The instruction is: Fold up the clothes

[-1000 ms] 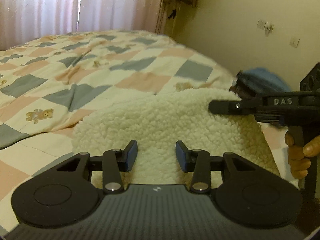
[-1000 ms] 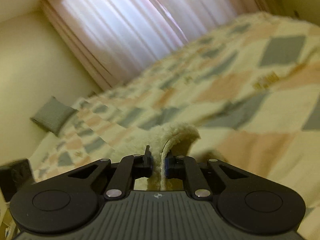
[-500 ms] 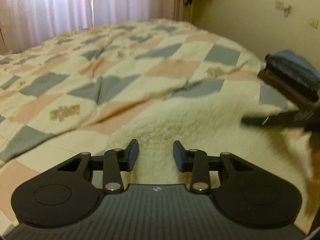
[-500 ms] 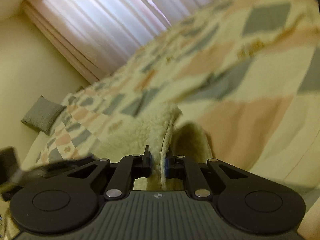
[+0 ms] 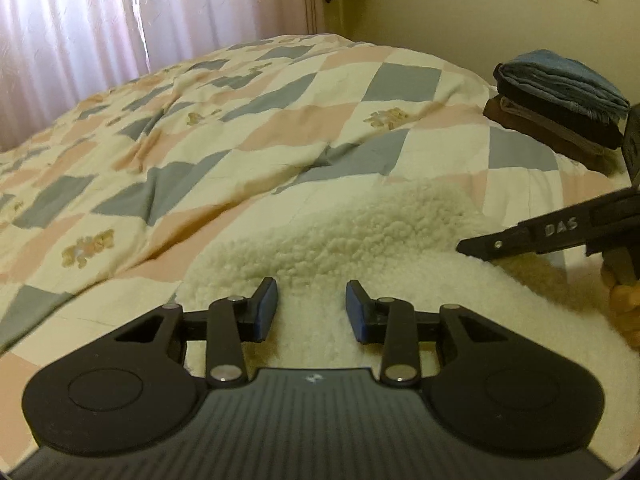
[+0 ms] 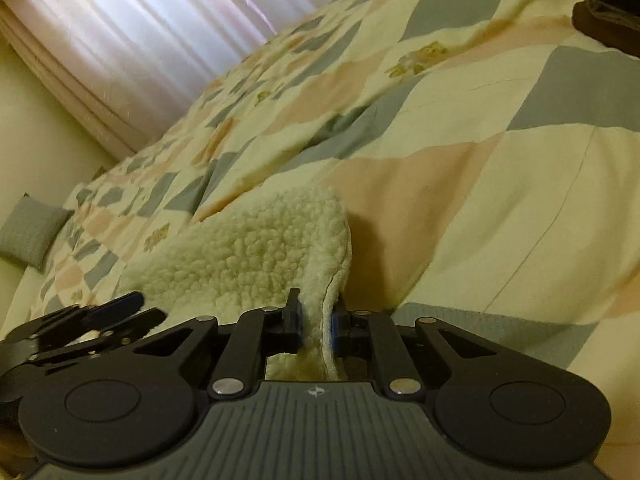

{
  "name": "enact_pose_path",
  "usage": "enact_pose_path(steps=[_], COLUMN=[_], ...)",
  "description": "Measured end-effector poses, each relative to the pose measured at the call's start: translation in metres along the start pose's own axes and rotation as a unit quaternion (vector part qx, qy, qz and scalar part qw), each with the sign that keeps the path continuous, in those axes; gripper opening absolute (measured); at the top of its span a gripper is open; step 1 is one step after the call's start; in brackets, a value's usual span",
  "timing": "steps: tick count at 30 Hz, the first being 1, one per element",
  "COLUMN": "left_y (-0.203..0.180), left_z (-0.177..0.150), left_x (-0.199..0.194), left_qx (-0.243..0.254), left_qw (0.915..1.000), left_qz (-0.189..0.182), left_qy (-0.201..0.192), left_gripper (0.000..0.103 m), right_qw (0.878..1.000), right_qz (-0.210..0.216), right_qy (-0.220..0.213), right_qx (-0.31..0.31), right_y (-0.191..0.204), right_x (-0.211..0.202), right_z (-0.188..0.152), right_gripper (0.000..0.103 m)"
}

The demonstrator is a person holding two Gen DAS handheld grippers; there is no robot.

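We see a cream fleece garment [image 5: 360, 248] lying on the bed, spread over a checked quilt [image 5: 248, 120] of grey, pink and cream squares with small bear prints. Our left claw [image 5: 312, 308] hangs just above the fleece with its blue-padded fingers [image 5: 266, 308] spread wide and nothing between them. Our right claw [image 6: 316, 322] is clamped on a raised edge of the same garment, the fabric standing up between its pads as a thin fold. In the left wrist view the right claw enters from the right side, with part of the person's hand [image 5: 624, 300] on its handle. Near the far right of the bed sits a stack of folded clothes [image 5: 560, 100], blue on top, dark and brown beneath. Pale curtains [image 5: 120, 20] hang behind the bed, and a grey cushion [image 6: 28, 232] shows in the right wrist view.
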State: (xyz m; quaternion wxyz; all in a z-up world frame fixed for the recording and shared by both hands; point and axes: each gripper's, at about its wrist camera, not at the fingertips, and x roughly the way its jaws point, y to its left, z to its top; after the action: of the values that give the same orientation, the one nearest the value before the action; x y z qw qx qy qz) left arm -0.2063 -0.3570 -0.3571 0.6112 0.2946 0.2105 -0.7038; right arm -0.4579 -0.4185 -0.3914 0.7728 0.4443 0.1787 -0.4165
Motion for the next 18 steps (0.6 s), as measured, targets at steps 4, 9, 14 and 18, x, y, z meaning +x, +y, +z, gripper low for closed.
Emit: enact_pose_path(steps=[4,9,14,18], left_y=[0.022,0.023,0.004,-0.004], left_z=[0.014,0.002,0.001,-0.001], left_x=[-0.028,0.002,0.003,0.006], left_qx=[-0.049,-0.023,0.013,0.031], left_qw=[0.9976,0.999,0.9981,0.9969], left_qz=[-0.016,0.037,0.059,0.072], left_qy=[-0.046,-0.004,-0.01,-0.007], left_gripper=[0.027,0.021,0.022,0.022], right_qw=[1.0,0.997,0.978,0.978], right_qz=[-0.013,-0.048,-0.102,-0.064], right_qy=[0.007,-0.023,-0.091,-0.048], right_qx=[-0.021,-0.052,-0.155,-0.193], right_y=[0.005,0.018,0.059,0.072], right_x=[-0.004,-0.021,-0.025,0.013], right_z=[0.0,0.01,0.021,0.019], right_gripper=[0.017,0.038,0.037,0.029])
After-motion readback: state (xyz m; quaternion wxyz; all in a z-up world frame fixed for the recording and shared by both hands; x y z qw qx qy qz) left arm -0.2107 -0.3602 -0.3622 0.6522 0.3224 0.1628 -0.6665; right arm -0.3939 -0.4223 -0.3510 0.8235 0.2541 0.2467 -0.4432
